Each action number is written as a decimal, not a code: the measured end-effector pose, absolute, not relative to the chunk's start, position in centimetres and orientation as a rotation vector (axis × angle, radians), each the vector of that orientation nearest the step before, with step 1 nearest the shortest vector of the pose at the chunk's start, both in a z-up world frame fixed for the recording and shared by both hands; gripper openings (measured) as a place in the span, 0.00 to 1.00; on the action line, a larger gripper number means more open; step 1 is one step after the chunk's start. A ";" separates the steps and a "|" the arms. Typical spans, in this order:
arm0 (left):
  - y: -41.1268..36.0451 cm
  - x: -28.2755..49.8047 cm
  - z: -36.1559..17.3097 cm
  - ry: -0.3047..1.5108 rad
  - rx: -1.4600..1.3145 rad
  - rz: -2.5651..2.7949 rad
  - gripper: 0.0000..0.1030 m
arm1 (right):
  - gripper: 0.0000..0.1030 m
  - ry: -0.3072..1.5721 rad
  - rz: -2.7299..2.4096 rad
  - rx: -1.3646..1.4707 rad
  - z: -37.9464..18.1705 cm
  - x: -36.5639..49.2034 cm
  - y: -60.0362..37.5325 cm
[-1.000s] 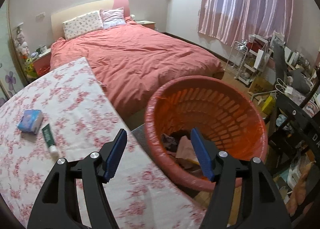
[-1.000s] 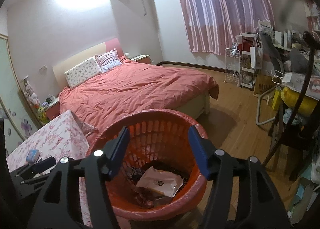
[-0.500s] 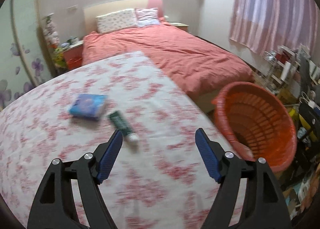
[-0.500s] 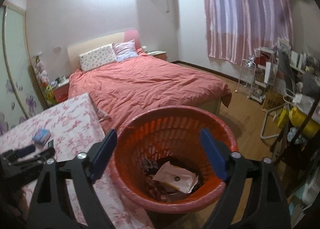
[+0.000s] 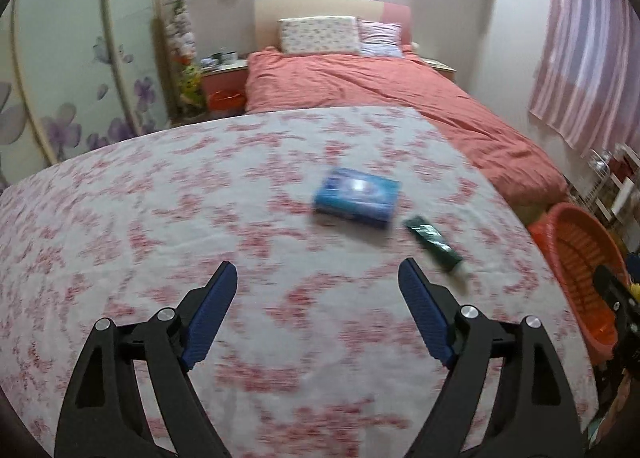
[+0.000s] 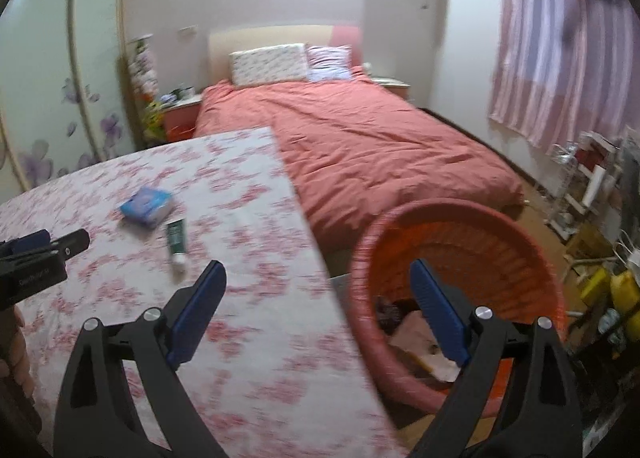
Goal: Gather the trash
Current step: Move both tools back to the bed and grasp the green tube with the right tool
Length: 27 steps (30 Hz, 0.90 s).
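Observation:
On the floral-clothed table (image 5: 160, 197) lie a blue packet (image 5: 356, 193) (image 6: 147, 206) and, just right of it, a green tube (image 5: 432, 238) (image 6: 176, 236) with a white cap. My left gripper (image 5: 316, 264) hovers over the cloth short of both, its jaws opening with nothing between them. My right gripper (image 6: 318, 264) is open and empty, straddling the table's right edge and the orange basket (image 6: 460, 209). Paper and wrappers (image 6: 416, 334) lie in the basket's bottom. The basket (image 5: 580, 258) also shows at the right of the left wrist view.
A bed with a coral duvet (image 6: 380, 137) stands beyond the table and basket. A wardrobe with flower-printed doors (image 5: 60, 77) lines the left wall, with a nightstand (image 5: 224, 77) by the bed. Cluttered shelves (image 6: 588, 177) and bags stand under the striped curtains at right.
Both grippers swung left, from above the basket toward the table. Each has opened wider. The packet and tube now sit ahead of the left gripper; the basket has slid to the right.

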<state>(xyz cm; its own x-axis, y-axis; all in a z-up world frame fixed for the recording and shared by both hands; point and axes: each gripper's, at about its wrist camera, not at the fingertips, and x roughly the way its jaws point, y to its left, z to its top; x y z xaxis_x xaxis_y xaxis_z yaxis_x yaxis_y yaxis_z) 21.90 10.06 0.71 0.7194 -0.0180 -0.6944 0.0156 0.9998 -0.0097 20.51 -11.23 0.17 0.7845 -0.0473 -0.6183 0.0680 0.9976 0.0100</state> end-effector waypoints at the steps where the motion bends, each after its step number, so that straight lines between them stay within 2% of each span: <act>1: 10.7 21.9 0.7 0.766 -0.007 -0.007 0.80 | 0.83 0.677 -0.040 0.034 0.0 20.9 -10.5; 11: 16.4 21.2 1.0 0.727 -0.018 0.096 0.86 | 0.48 0.814 0.153 0.077 -2.7 27.2 -3.9; 16: 18.1 21.3 1.0 0.731 -0.030 0.118 0.86 | 0.45 0.865 0.156 0.059 -4.1 29.5 -2.4; 20: 18.5 21.5 0.5 0.740 -0.029 0.121 0.86 | 0.36 0.907 0.142 0.008 -5.1 30.5 -1.6; 27: 18.0 21.8 0.2 0.756 -0.015 0.107 0.86 | 0.26 0.891 0.132 -0.044 -5.1 30.1 -1.1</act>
